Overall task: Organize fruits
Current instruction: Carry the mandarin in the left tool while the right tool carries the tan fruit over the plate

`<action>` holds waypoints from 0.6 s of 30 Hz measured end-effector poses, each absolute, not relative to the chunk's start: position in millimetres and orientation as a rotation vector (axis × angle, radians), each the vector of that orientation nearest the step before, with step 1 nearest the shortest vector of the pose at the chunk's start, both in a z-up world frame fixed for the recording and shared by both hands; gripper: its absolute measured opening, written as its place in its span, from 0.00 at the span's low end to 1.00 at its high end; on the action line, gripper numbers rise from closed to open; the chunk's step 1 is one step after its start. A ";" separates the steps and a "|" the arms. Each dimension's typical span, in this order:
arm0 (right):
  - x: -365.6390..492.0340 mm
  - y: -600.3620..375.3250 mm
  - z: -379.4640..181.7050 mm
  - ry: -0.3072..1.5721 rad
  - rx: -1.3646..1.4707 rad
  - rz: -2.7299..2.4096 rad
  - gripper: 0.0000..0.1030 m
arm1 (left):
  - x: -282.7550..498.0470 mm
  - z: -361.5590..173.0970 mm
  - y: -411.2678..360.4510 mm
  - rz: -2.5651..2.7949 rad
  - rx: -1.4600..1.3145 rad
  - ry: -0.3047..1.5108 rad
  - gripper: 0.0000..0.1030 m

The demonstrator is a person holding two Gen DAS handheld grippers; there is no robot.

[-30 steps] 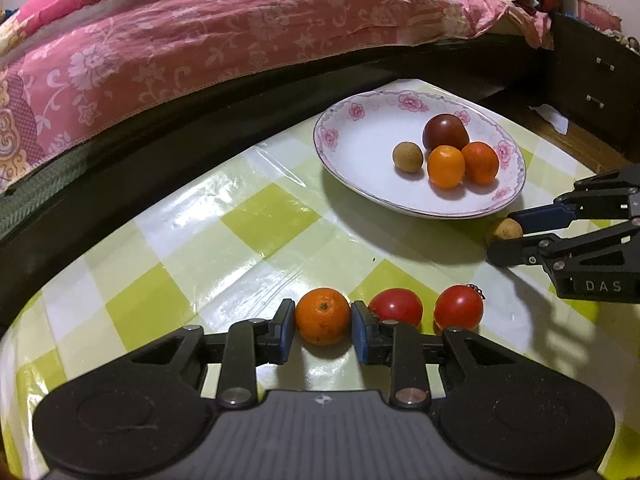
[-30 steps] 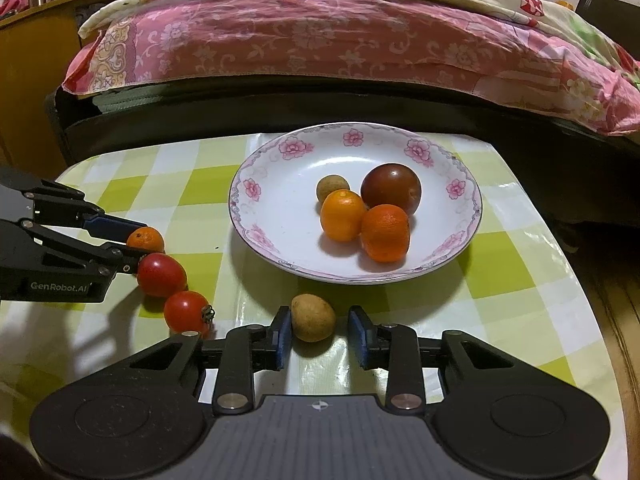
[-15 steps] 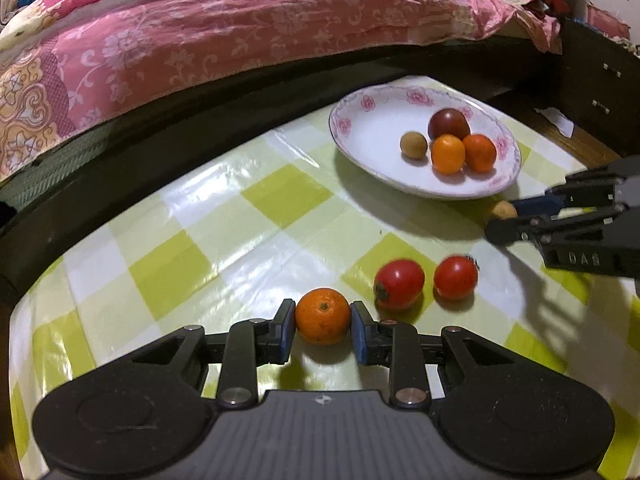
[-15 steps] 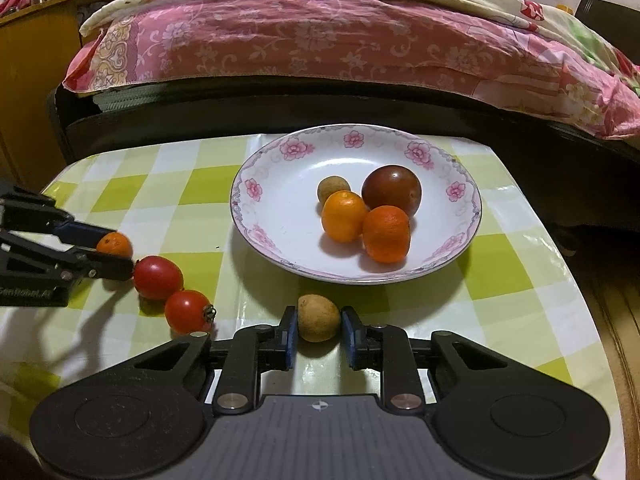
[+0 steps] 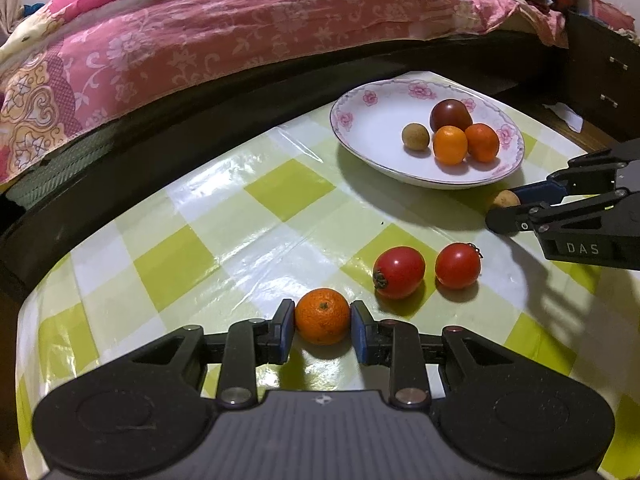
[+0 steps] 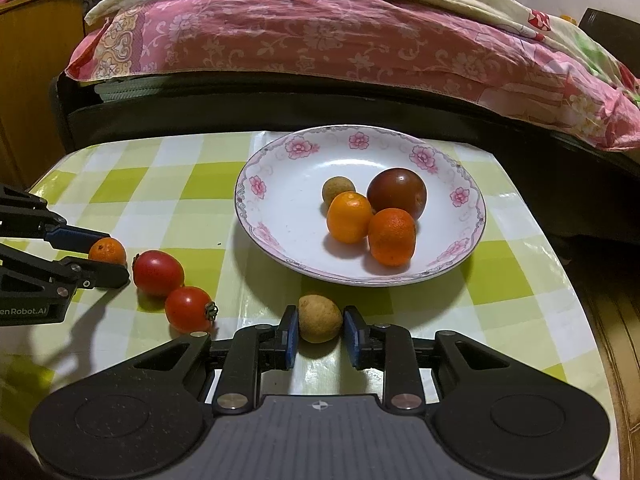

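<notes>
My left gripper [image 5: 322,317] is shut on a small orange mandarin [image 5: 322,315] low over the checked tablecloth; it also shows at the left of the right wrist view, with the mandarin [image 6: 107,250] between its fingers. Two red tomatoes [image 5: 399,271] [image 5: 457,265] lie just right of it. My right gripper [image 6: 320,326] has a brown longan [image 6: 320,319] between its blue pads, which touch it while the jaws are opening slightly. Beyond it stands the flowered white plate [image 6: 280,184] with a longan, a dark tomato and two orange fruits.
A bed with a pink flowered quilt [image 6: 320,40] and a dark frame runs along the table's far side. A wooden cabinet [image 6: 24,80] stands at the left and dark drawers [image 5: 608,76] at the right. The table's right edge [image 6: 576,292] drops to a wooden floor.
The left gripper has drawn the mandarin away from the two tomatoes. The right gripper's pads have come in from both sides onto the longan.
</notes>
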State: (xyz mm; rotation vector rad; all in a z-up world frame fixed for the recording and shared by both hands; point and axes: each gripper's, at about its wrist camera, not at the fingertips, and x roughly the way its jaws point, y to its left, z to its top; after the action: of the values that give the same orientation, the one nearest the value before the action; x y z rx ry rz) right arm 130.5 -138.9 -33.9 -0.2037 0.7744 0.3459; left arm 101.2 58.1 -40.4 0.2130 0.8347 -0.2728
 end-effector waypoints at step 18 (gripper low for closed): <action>127.7 -135.8 -30.4 0.823 -0.213 0.318 0.20 | 98.0 -35.5 45.5 -0.192 0.178 0.896 0.35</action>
State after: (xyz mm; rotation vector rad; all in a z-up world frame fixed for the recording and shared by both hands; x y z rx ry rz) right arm 127.7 -135.8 -30.4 -0.2127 0.8234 0.3176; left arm 98.0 45.5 -35.5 0.1777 0.8961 -0.1922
